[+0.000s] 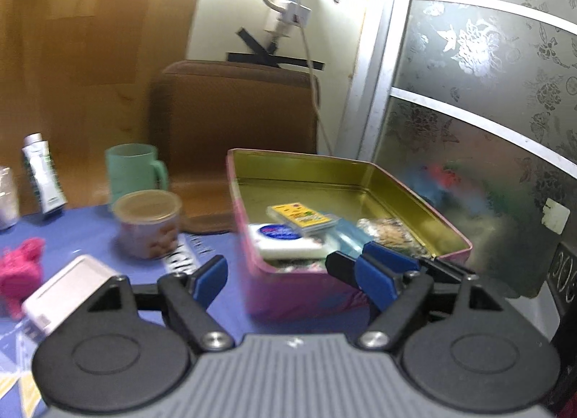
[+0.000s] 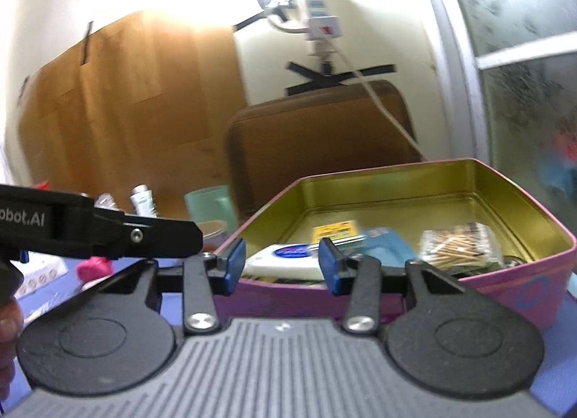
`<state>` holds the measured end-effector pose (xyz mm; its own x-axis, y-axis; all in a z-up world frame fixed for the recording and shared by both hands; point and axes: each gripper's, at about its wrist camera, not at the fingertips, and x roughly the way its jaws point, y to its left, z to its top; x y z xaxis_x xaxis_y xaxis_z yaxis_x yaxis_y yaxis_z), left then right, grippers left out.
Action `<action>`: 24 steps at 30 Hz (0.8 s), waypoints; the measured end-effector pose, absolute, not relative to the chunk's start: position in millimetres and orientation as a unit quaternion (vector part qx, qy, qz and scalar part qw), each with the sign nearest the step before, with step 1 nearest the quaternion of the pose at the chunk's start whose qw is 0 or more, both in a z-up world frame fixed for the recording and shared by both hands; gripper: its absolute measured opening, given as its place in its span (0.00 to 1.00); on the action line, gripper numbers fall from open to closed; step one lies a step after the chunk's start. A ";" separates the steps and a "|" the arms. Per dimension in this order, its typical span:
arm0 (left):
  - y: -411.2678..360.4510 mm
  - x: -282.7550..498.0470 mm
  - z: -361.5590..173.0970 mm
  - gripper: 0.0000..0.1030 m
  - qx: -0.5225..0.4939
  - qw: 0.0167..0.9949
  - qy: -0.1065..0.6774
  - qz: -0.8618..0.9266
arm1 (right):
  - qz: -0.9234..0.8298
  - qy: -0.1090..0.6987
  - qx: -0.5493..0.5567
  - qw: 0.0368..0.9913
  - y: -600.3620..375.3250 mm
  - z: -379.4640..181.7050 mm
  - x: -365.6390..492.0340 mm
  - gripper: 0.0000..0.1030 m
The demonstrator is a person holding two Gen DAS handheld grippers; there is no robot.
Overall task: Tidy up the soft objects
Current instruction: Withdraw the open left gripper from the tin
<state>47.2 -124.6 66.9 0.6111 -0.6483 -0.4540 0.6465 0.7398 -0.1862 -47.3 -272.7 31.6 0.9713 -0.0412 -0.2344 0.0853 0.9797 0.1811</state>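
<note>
A pink tin box point(image 1: 288, 295) with a gold inside stands on the blue tablecloth; it also shows in the right wrist view point(image 2: 505, 284). In it lie a white soap bar point(image 1: 285, 239), a yellow pack point(image 1: 301, 218), a blue packet point(image 2: 384, 243) and a bag of cotton swabs point(image 2: 458, 245). A pink fuzzy soft thing point(image 1: 20, 270) lies at the far left, and shows small in the right wrist view point(image 2: 94, 268). My left gripper point(image 1: 288, 275) is open and empty in front of the box. My right gripper point(image 2: 283, 265) is open and empty at the box's near wall.
A lidded snack cup point(image 1: 148, 223), a green mug point(image 1: 133, 173), a white tube point(image 1: 43, 176) and a white box point(image 1: 65, 292) stand left of the tin. A brown chair back point(image 1: 234, 111) is behind the table. The other gripper's arm point(image 2: 90, 228) crosses the right wrist view.
</note>
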 end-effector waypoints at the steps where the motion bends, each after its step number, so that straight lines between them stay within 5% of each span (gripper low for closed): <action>1: -116.3 44.9 65.3 0.78 -0.002 0.900 0.253 -0.356 | -0.025 0.116 0.090 0.989 -266.3 31.4 -47.5 0.46; 24: 40.1 72.8 -7.6 0.79 -0.058 0.932 0.323 -0.151 | 0.106 0.219 0.021 0.970 -168.4 10.5 1.5 0.48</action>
